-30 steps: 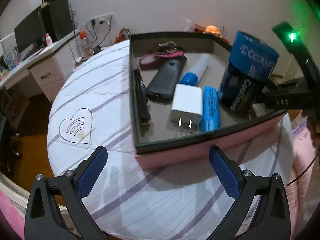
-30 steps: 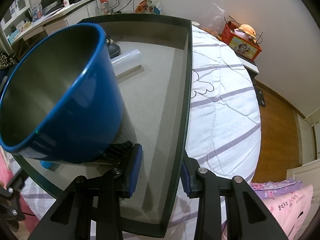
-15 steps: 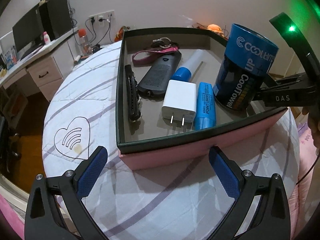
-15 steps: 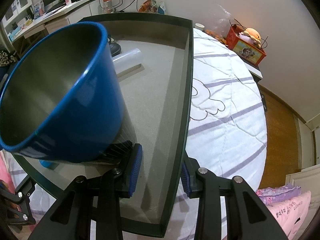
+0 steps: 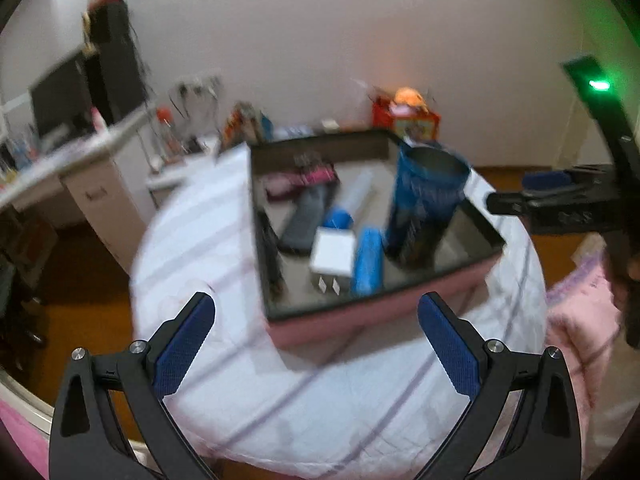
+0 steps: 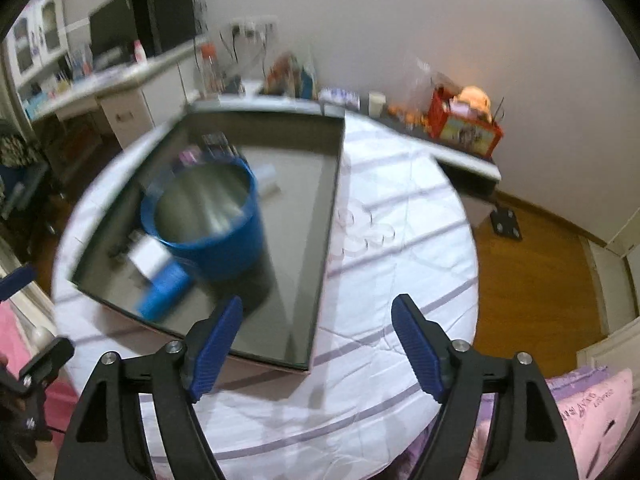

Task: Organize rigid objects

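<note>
- The round table (image 5: 360, 420), covered with a white striped cloth, shows no loose object on the cloth that is in view; as far as the pictures show, nothing more waits there to be put away.
- The pink box (image 5: 360, 320) with dark inner walls stands on the table. In the left wrist view it fills the centre. It holds all the things that I can see, so I judge the task to be nearly finished or finished.
- The blue cup (image 6: 208, 224) stands upright and open at the top inside the box, at about 10 o'clock from the right gripper (image 6: 318, 344). It stands free; nothing touches it.
- The dark remote (image 5: 308, 220), the white charger (image 5: 334, 256) and the blue marker (image 5: 368, 266) lie side by side on the box floor, at about 9 o'clock from the cup. A pink strap (image 5: 300, 178) lies behind them at 12 o'clock. The blur hides small details.
- The right gripper has just been opening its jaws; they stand well apart over the near edge of the box, with nothing between them.
- The left gripper (image 5: 316, 344) also has its jaws wide apart and empty, with the box at 12 o'clock.
</note>
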